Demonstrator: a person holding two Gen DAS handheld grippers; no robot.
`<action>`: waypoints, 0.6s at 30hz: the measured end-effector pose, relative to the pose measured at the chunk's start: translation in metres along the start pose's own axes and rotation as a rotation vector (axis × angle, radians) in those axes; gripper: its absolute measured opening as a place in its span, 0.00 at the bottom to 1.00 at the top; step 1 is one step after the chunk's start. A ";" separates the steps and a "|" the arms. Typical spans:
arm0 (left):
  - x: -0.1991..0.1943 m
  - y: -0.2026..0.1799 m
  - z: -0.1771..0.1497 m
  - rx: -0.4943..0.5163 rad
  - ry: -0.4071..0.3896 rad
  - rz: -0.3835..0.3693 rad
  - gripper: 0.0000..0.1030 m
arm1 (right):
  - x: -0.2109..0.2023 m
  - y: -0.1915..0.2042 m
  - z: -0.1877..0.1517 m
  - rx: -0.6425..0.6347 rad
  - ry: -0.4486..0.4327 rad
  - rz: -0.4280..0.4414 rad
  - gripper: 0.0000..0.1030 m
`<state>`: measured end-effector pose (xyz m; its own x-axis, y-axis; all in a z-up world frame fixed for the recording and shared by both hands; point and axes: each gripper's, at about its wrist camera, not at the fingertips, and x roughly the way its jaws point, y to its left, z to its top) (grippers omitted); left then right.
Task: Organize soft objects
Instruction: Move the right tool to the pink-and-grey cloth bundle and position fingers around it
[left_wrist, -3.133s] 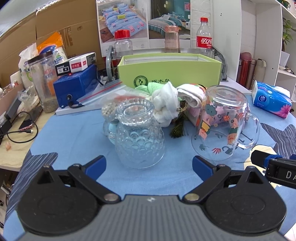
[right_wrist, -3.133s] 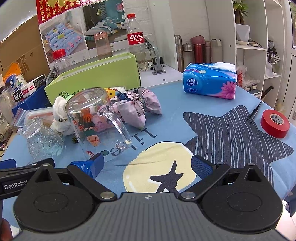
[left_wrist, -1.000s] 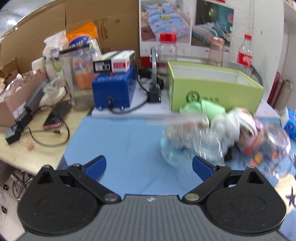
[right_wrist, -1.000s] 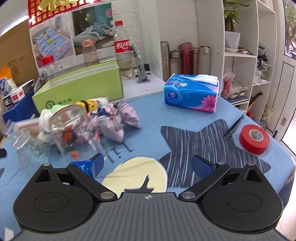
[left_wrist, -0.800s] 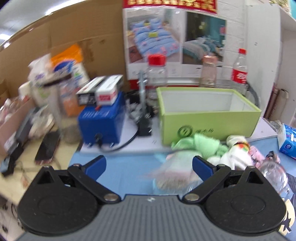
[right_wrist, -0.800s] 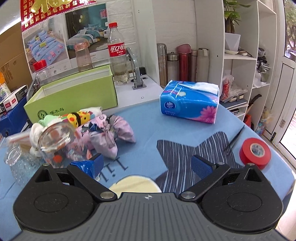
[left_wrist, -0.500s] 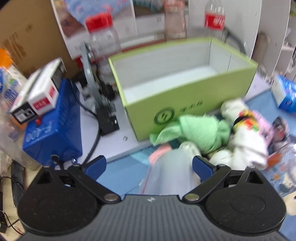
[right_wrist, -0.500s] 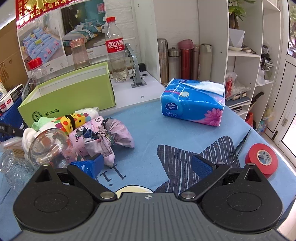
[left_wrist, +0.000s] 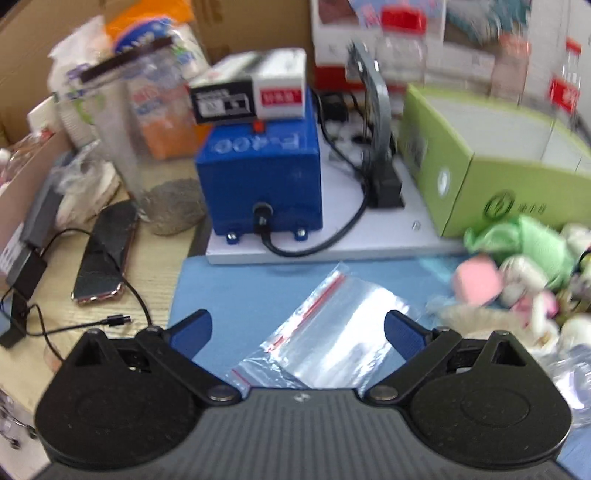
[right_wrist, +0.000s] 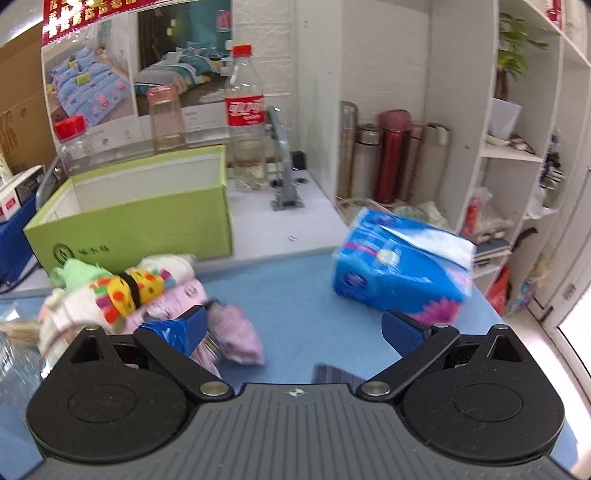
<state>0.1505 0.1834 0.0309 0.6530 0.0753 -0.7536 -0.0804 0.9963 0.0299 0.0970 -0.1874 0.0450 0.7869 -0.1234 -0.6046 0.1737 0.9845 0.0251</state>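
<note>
A pile of soft things lies on the blue cloth in front of an open green box (right_wrist: 140, 218): a green cloth (right_wrist: 75, 275), a yellow spotted roll (right_wrist: 133, 288) and a pink bundle (right_wrist: 232, 334). In the left wrist view the pile (left_wrist: 517, 266) sits at the right, next to the green box (left_wrist: 491, 177). My left gripper (left_wrist: 297, 330) is open and empty over a clear zip bag (left_wrist: 328, 339). My right gripper (right_wrist: 291, 328) is open and empty, just right of the pink bundle.
A blue machine (left_wrist: 262, 181) with a cable, a phone (left_wrist: 105, 251) and a plastic jar (left_wrist: 147, 147) stand at the left. A blue tissue pack (right_wrist: 402, 273) lies at the right. Bottles (right_wrist: 245, 136) and flasks (right_wrist: 391, 158) stand behind. A glass (left_wrist: 576, 376) is at the right edge.
My left gripper has swung left and lower, over the zip bag, with the box now at the right. My right gripper has moved forward toward the soft pile and the tissue pack.
</note>
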 end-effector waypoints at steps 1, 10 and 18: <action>-0.008 0.001 -0.001 -0.026 -0.024 -0.021 0.94 | 0.006 0.003 0.006 -0.001 0.006 0.041 0.86; -0.023 -0.027 -0.008 -0.045 -0.062 -0.080 0.94 | 0.078 0.015 0.025 -0.024 0.238 0.119 0.86; -0.016 -0.029 -0.011 -0.051 -0.049 -0.077 0.94 | 0.069 -0.022 -0.010 -0.090 0.340 0.073 0.85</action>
<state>0.1340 0.1525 0.0344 0.6946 0.0014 -0.7194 -0.0654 0.9960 -0.0613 0.1417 -0.2169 -0.0050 0.5506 -0.0185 -0.8346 0.0597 0.9981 0.0172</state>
